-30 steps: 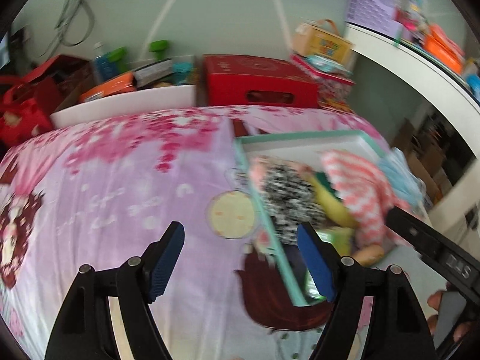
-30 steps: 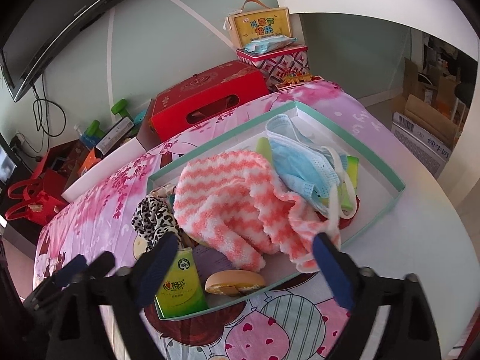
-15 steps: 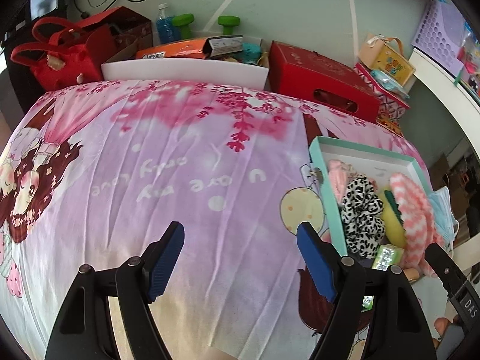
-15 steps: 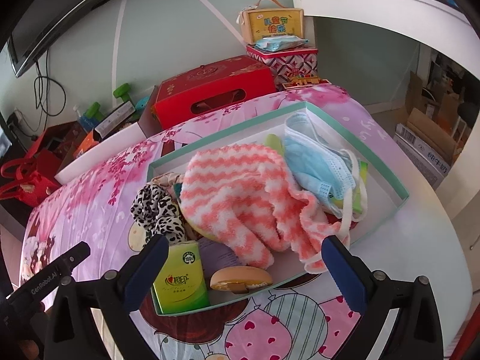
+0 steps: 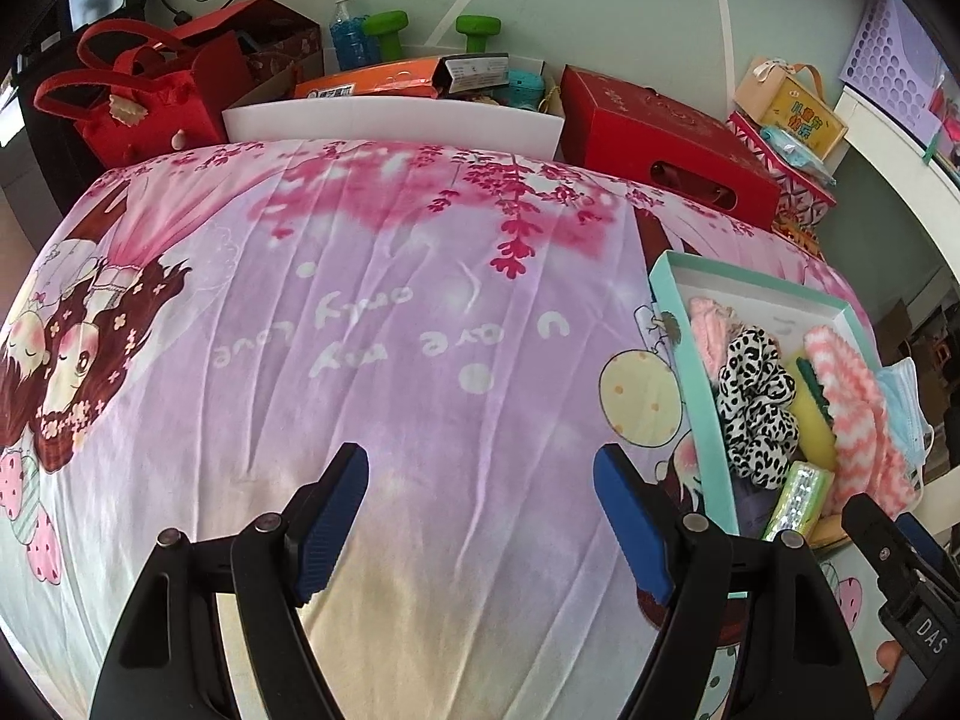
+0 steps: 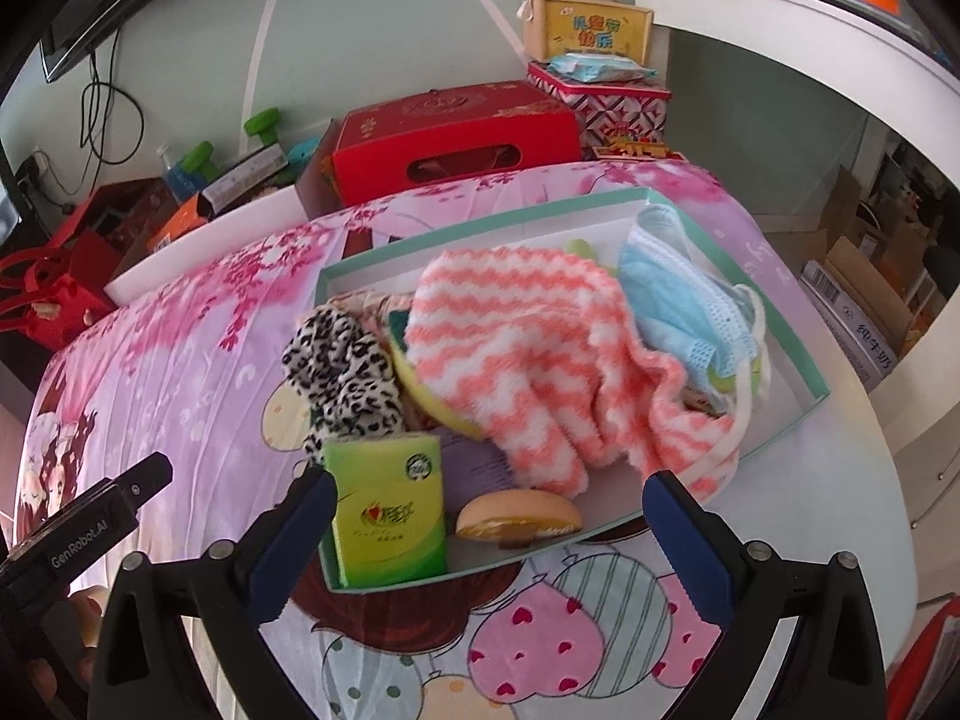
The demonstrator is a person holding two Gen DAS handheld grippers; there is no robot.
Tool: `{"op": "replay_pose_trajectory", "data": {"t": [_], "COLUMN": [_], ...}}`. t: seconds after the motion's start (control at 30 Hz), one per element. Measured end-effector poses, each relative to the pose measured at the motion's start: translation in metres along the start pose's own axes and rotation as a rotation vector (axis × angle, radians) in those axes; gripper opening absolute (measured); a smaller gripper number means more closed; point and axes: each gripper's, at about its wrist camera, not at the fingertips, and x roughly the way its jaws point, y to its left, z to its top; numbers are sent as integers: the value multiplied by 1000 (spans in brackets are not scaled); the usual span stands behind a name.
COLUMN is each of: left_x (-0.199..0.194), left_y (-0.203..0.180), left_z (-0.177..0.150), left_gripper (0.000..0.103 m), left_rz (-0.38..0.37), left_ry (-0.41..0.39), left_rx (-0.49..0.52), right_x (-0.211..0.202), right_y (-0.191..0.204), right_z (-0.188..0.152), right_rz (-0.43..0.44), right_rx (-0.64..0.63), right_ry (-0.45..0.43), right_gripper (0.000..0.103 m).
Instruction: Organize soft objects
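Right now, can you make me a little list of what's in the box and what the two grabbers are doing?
box: teal-rimmed tray on the pink bedsheet
on top: pink-and-white zigzag cloth
right end: blue face masks
left end: leopard-print scrunchie
front: green tissue pack, round bun-like thing
left gripper: open, empty, over bare sheet
right gripper: open, empty, at the tray's near edge

black claw [image 5: 480, 525] frames, blue pads [image 6: 690, 552], silver screws
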Motion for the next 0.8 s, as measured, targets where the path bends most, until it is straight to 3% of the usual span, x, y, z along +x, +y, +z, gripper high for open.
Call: {"op": "replay_pose_trajectory", "data": {"t": [0.3,0.53,0.67,0.8], "left_x": [-1,0,4,4], "left_y": [9,8,8,13], "left_z": [-5,-10,-18,-24], "left_gripper": [78,78,78,78], "left_rz": [92,121,186,193], "left_ry": [28,49,77,92], "left_rx": [4,45,63,64], "right_x": [0,-2,-2,-3], "right_y": [16,31,37,38], "right_z": [-6,-11,-14,-16], "right_rz": [-19,-19,-21,-28], "right_rx": [-40,-89,-107,-115], "right_ry": [34,42,51,55], "right_gripper": [103,103,103,103]}}
